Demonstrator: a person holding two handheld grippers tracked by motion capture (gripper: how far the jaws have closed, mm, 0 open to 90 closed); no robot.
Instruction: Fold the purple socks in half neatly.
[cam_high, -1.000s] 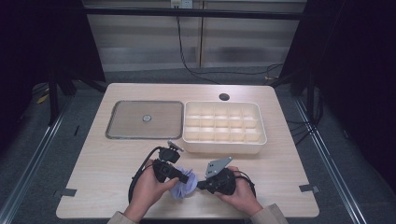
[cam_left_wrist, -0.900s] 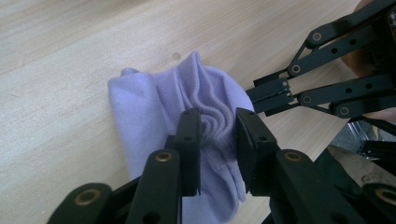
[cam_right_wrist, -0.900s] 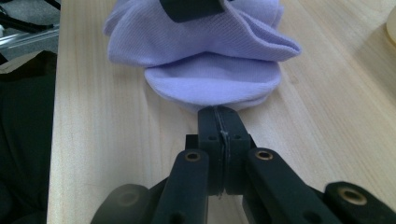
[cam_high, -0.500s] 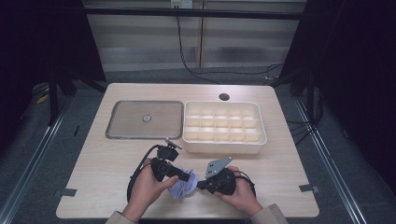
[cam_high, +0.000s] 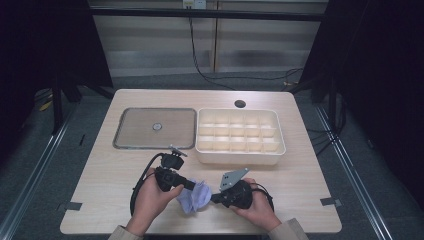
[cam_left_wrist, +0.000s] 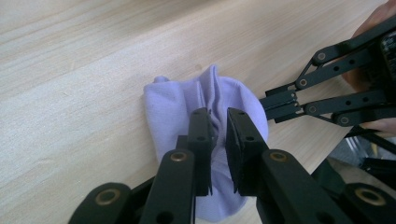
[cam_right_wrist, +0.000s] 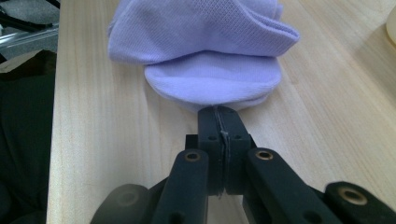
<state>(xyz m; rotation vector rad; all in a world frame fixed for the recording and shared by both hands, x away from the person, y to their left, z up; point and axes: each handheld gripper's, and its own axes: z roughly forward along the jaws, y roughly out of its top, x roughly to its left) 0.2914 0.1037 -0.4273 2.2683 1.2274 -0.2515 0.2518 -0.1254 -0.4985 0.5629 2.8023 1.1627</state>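
A dim room with black curtains surrounds a pale wooden table (cam_high: 300, 175). Near its front edge lies one lilac sock (cam_high: 195, 197), bunched between two hand-held grippers. The right gripper (cam_right_wrist: 218, 114) has its jaws shut tight on the sock's rounded edge, seemingly to anchor it. The left gripper (cam_left_wrist: 218, 122) comes in from the opposite side; its jaws have just been closing and now pinch a raised ridge of fabric at the middle, with folds squeezed between them. Held at two points like this, the sock looks ready to be folded or rolled. Further back sit one white tray (cam_high: 240, 156) divided into fifteen empty cells, probably meant for the sock, and one flat lid (cam_high: 131, 131) beside it, set aside so the tray stays open.
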